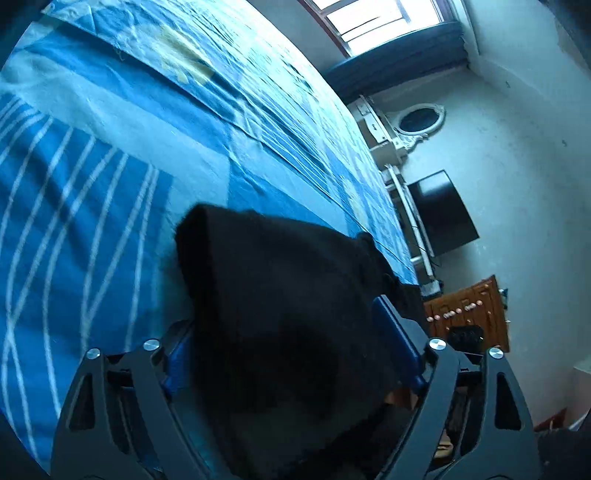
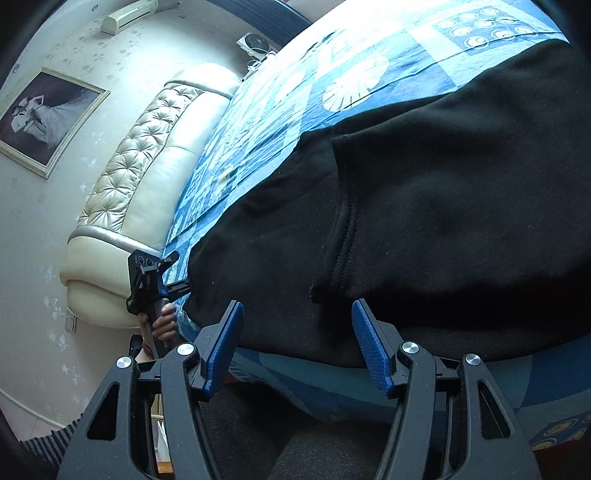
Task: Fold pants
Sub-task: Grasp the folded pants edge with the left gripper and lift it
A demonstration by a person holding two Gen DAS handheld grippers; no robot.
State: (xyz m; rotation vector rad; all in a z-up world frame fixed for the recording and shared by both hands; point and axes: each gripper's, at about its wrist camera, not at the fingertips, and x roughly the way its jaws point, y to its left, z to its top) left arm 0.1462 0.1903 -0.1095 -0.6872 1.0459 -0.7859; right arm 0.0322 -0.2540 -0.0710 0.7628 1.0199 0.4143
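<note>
Black pants (image 2: 424, 206) lie spread on a blue patterned bedsheet (image 2: 332, 74). My right gripper (image 2: 297, 343) is open, its blue pads (image 2: 369, 347) standing apart just before the near edge of the pants, with no cloth between them. In the left wrist view a bunch of the black pants (image 1: 280, 325) fills the space between the fingers of my left gripper (image 1: 291, 332) and is lifted above the sheet (image 1: 92, 184). The left gripper also shows in the right wrist view (image 2: 151, 280), held by a hand at the pants' left end.
A cream tufted headboard (image 2: 140, 177) stands at the bed's far end under a framed picture (image 2: 44, 118). In the left wrist view a dark screen (image 1: 443, 214), a wooden cabinet (image 1: 469, 314) and a window (image 1: 376, 18) lie beyond the bed's edge.
</note>
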